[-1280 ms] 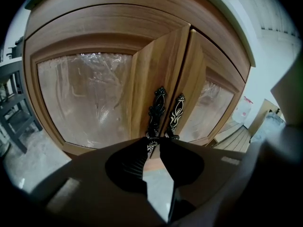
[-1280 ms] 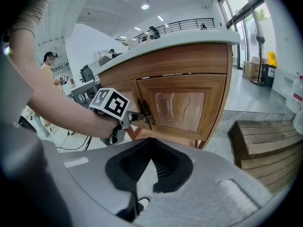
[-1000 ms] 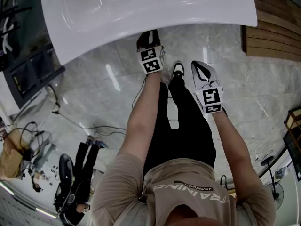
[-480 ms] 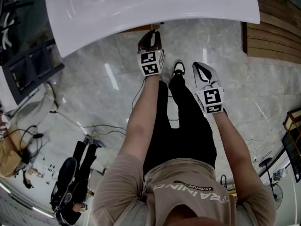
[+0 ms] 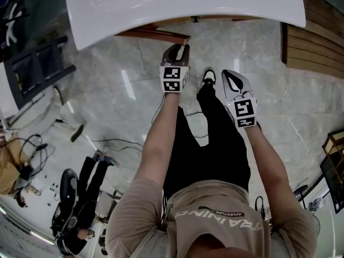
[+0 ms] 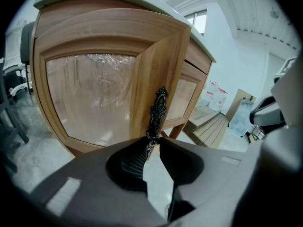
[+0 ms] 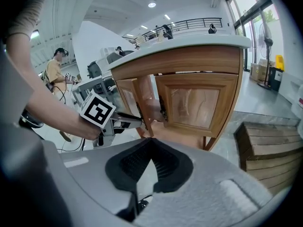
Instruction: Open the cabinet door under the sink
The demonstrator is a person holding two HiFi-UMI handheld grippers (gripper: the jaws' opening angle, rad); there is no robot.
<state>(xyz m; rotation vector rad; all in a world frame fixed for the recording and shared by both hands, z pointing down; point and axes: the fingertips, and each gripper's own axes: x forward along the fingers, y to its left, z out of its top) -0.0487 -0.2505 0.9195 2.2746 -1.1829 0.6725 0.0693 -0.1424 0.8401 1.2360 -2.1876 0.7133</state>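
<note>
The white sink counter point(image 5: 183, 7) runs along the top of the head view. Below it, the wooden cabinet door point(image 5: 156, 35) stands swung out from the cabinet. My left gripper point(image 5: 179, 48) is at the door's free edge. In the left gripper view it point(image 6: 152, 143) is shut on the lower end of the ornate black handle point(image 6: 158, 110), and the door point(image 6: 90, 98) is ajar with film over its panel. My right gripper point(image 5: 227, 75) hangs to the right over the floor, apart from the cabinet point(image 7: 194, 100). It point(image 7: 150, 142) is shut with nothing in it.
A wooden pallet point(image 5: 317, 42) lies on the floor at the right of the cabinet. Cables point(image 5: 107, 143) trail over the marble floor at the left, near another person point(image 5: 75, 208). Dark furniture point(image 5: 37, 63) stands at the far left. My own shoe point(image 5: 207, 78) is between the grippers.
The cabinet door has swung out from under the counter. My left gripper has drawn back toward me with the handle. My right gripper has kept its place.
</note>
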